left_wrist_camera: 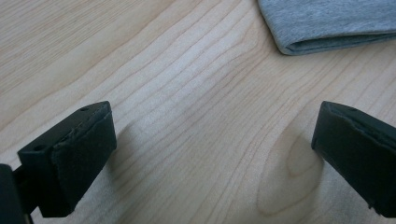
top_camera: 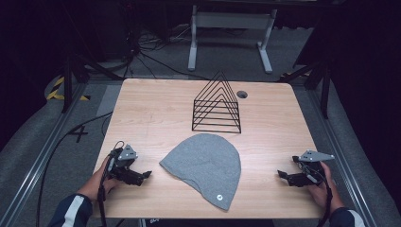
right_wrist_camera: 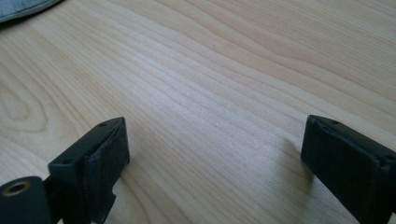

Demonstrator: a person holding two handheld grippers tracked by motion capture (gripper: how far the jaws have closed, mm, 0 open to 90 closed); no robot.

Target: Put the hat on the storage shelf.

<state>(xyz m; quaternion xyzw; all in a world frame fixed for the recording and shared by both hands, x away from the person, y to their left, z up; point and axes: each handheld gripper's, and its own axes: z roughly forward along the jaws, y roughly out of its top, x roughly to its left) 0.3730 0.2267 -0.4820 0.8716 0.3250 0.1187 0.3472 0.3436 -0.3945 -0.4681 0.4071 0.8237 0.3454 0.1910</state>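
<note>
Grey knitted beanie point(top_camera: 204, 166) is laid flat on the near half of the wooden table point(top_camera: 151, 113), midway between the two grippers and touched by neither. Its rounded crown is turned toward the far side, and its folded hem runs along the near edge, where a small round badge is seen close to the near right corner. Just behind the beanie, a black wire rack point(top_camera: 217, 105) of triangular frames is stood upright on the table, apart from the fabric.

The left gripper point(top_camera: 144, 175) is held low over the table at the near left, with its jaws pointed toward the beanie's left edge and kept near it without contact. In the left gripper view, the jaws are seen spread wide over bare wood, nothing is caught between them, and a folded corner of the beanie point(left_wrist_camera: 327, 23) is shown at the upper right.

The right gripper point(top_camera: 282, 175) is held at the near right, farther from the cloth, with its jaws aimed inward. In the right gripper view, these jaws are likewise spread wide with only table grain between them, and a sliver of the beanie point(right_wrist_camera: 23, 8) is glimpsed at the top left corner.
</note>
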